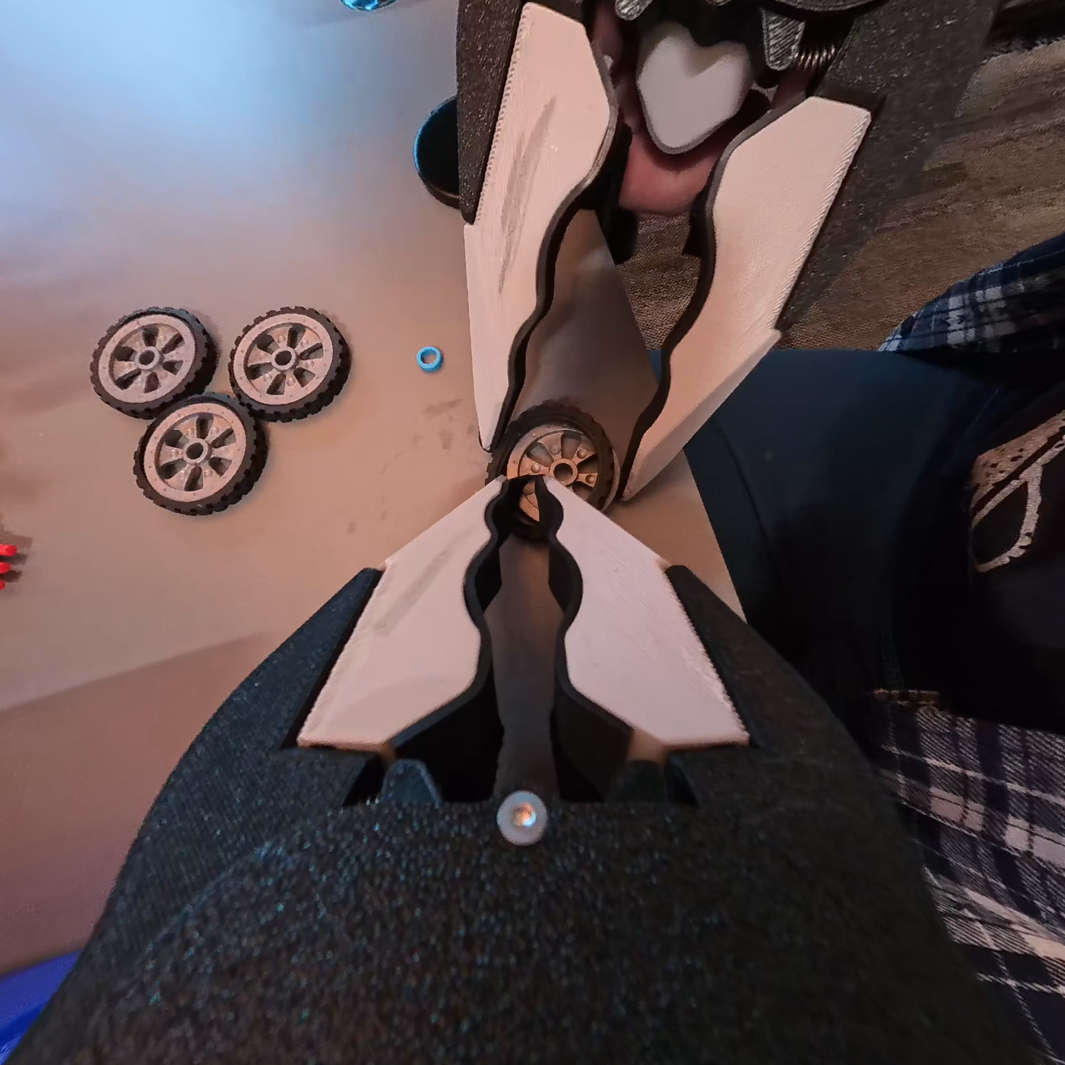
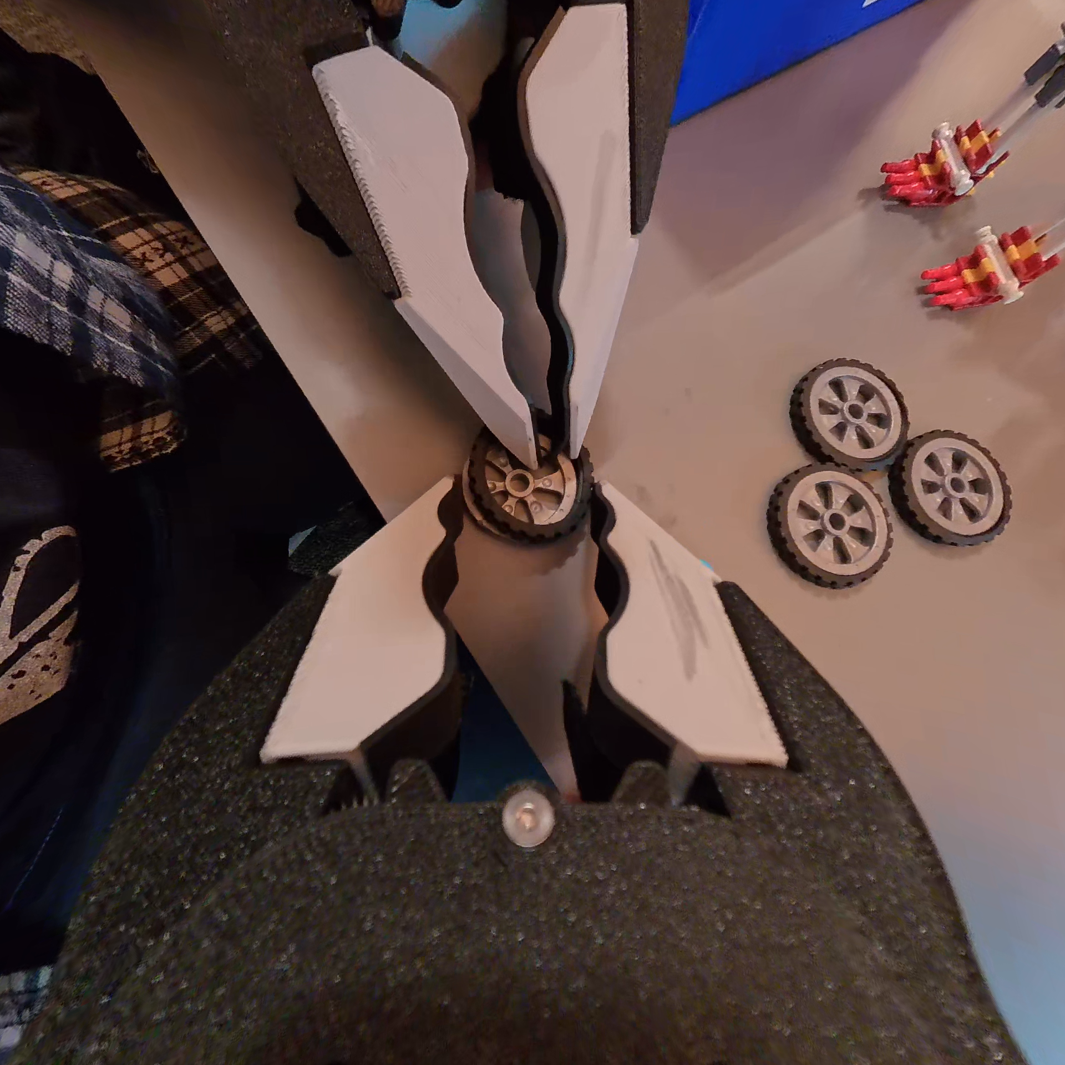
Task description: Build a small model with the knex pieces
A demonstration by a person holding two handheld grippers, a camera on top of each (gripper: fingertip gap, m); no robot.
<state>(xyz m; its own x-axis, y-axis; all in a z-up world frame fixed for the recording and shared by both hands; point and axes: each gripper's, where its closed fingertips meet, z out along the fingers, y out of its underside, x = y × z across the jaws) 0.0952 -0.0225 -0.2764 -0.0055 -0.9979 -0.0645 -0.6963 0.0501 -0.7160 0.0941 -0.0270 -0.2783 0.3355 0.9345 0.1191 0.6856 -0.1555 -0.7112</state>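
The right gripper (image 2: 521, 495) is gripping a small toy wheel (image 2: 527, 490) across its black tyre, its jaws standing part open, as far apart as the wheel is wide, with one tip pressing on each side of the tread. The wheel is sitting above the near edge of the bench (image 2: 749, 634), its grey spoked hub facing the right wrist camera.

The left gripper (image 1: 521, 487) is reaching in from the opposite side. Its jaws are standing nearly together, leaving only a narrow gap, and their tips are resting against the hub face of the same wheel (image 1: 556, 467) close to the centre hole. Whether a small part is pinched between these tips cannot be told, because the tips are overlapping the hub in both views.

Three more wheels (image 2: 887, 478) of the same kind are lying flat on the bench in a tight cluster, each touching its neighbours, well apart from the grippers on the far side of the held wheel. A small blue ring (image 1: 429, 358) is lying alone on the bench between that cluster and the right gripper in the left wrist view. Two red and yellow toy hands (image 2: 945, 167) on clear rods are lying farther off, beyond the cluster. A blue box (image 2: 778, 52) is standing at the far edge of the bench.

A person in a plaid shirt (image 1: 979, 835) is sitting just beside the near bench edge.
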